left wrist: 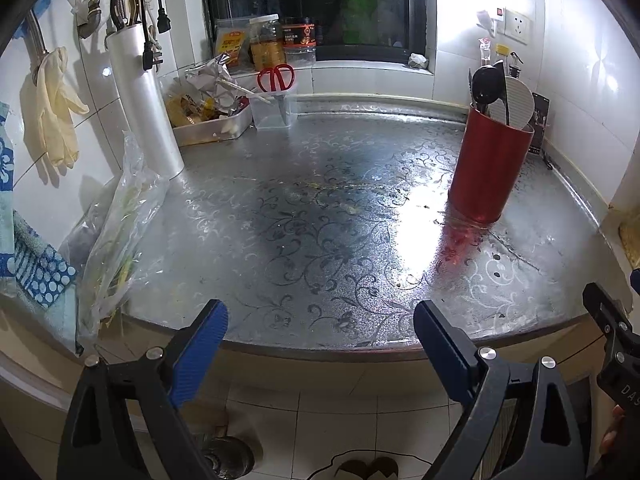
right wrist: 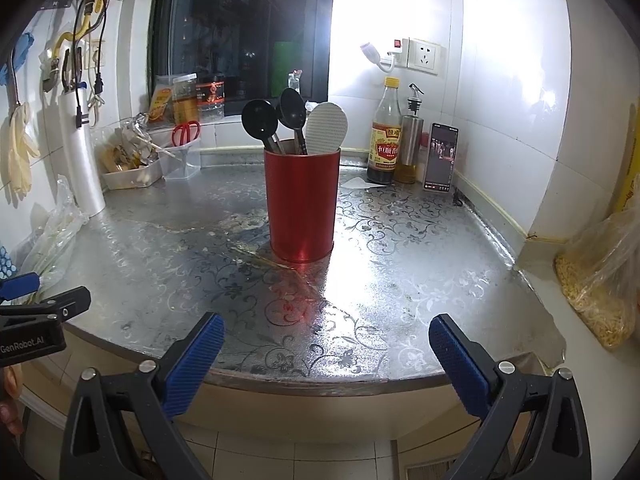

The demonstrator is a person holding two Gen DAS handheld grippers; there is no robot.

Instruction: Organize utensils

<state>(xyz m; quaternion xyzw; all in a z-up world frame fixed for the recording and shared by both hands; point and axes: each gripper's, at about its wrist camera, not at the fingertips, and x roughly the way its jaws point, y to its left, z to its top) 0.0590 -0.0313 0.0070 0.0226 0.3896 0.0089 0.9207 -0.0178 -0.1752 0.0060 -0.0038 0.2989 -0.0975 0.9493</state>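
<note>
A red cylindrical holder (right wrist: pixel 302 204) stands upright on the patterned counter, at the right in the left wrist view (left wrist: pixel 490 168). Two black ladles (right wrist: pixel 260 120) and a white rice paddle (right wrist: pixel 328 126) stick up out of it. In the left wrist view the ladle (left wrist: pixel 486 84) and paddle (left wrist: pixel 516 104) also show. My left gripper (left wrist: pixel 320 320) is open at the counter's front edge, nothing between its blue pads. My right gripper (right wrist: pixel 326 332) is open too, facing the holder from the front edge, well short of it.
Red-handled scissors (left wrist: pixel 275 78) stand in a clear box at the back left, beside a cluttered tray (left wrist: pixel 212 120). A vinegar bottle (right wrist: pixel 386 136), an oil dispenser (right wrist: pixel 410 140) and a phone (right wrist: pixel 440 158) stand back right. Plastic bags (left wrist: pixel 120 220) lie left; a bag of noodles (right wrist: pixel 600 276) right.
</note>
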